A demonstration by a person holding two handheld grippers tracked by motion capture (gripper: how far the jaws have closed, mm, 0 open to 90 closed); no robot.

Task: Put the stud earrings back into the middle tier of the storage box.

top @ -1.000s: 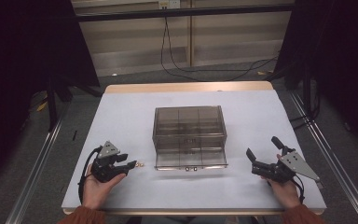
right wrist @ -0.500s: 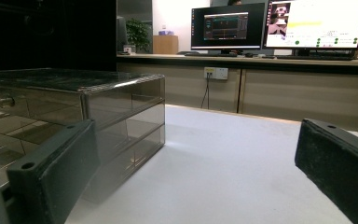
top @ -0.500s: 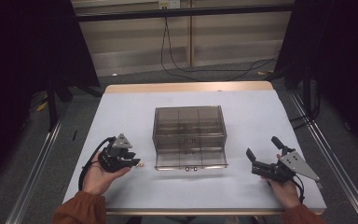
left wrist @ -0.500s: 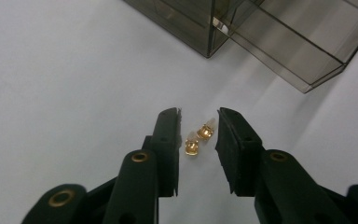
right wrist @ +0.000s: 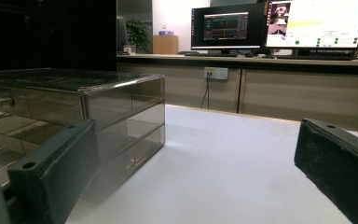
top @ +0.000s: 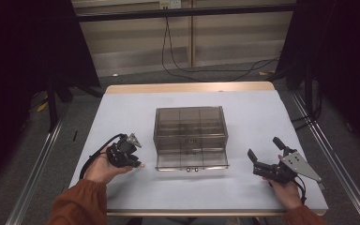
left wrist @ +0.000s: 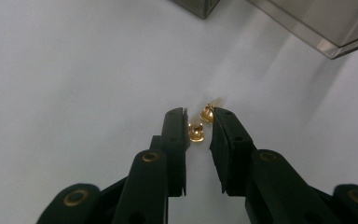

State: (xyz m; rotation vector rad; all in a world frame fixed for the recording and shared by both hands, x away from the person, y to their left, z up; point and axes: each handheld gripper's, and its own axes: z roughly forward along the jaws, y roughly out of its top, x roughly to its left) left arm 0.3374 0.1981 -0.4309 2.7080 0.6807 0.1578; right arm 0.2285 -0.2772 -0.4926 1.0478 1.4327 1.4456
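Two small gold studs [left wrist: 197,132] sat between my left gripper's [left wrist: 198,122] nearly closed jaws; the jaws had just been closing, and I couldn't tell whether the pads pressed on them. They looked shiny, rounded, brass-coloured, lying on the white table [top: 122,112] at about eight o'clock from the smoky clear drawer box [top: 190,136]. My right gripper [top: 265,155] rested with jaws wide apart, at four o'clock from it.

Ahead of the left gripper [top: 138,164], past the small gold piece [left wrist: 196,132] between its narrowed jaws, bare white table [top: 122,108] runs free; the smoked clear drawer box [top: 191,137] blocks its right. The right gripper [top: 265,159] has that box near its left, open tabletop ahead.
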